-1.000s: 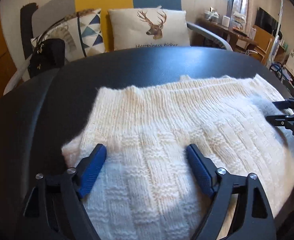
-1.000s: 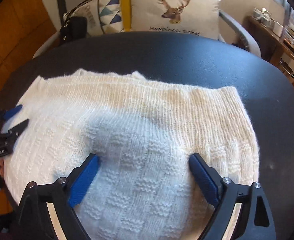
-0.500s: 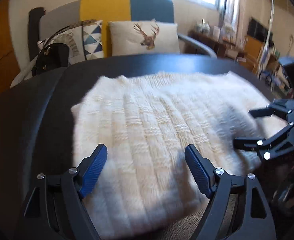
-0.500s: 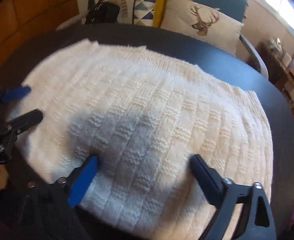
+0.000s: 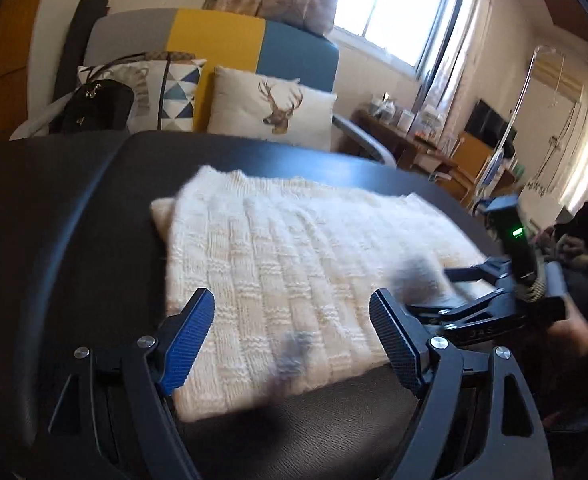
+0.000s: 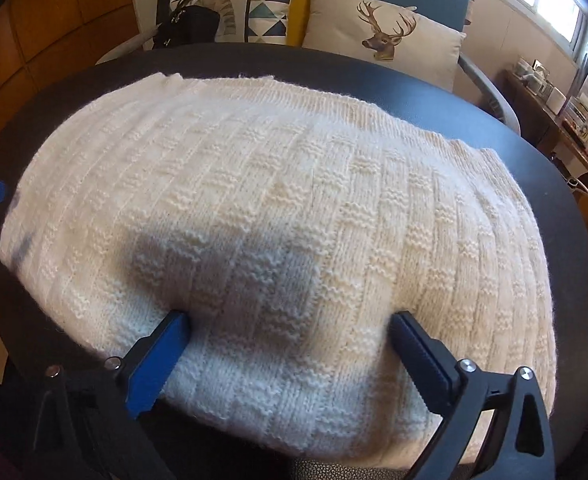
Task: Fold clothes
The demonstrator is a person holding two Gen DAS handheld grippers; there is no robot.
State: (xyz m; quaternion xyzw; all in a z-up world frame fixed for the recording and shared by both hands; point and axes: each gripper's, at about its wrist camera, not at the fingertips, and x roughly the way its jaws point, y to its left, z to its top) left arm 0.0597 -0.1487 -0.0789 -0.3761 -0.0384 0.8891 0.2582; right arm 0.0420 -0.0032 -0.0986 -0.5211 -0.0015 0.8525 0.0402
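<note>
Sweater [image 6: 277,208]: cream knit, lying flat and folded on the black table [image 6: 434,92], reaching almost to its near edge.
Left gripper [image 5: 291,338]: hovering over the sweater's near left corner; fingers standing wide, gripping nothing.
Right gripper [image 6: 289,350]: tilting steeply down over the sweater's near edge; jaws just opening wider, knit lying between the blue pads [image 6: 153,364], not being pinched.
Background: deer cushion [image 6: 382,32] and black handbag [image 5: 93,106] sitting on the sofa behind the table.
</note>
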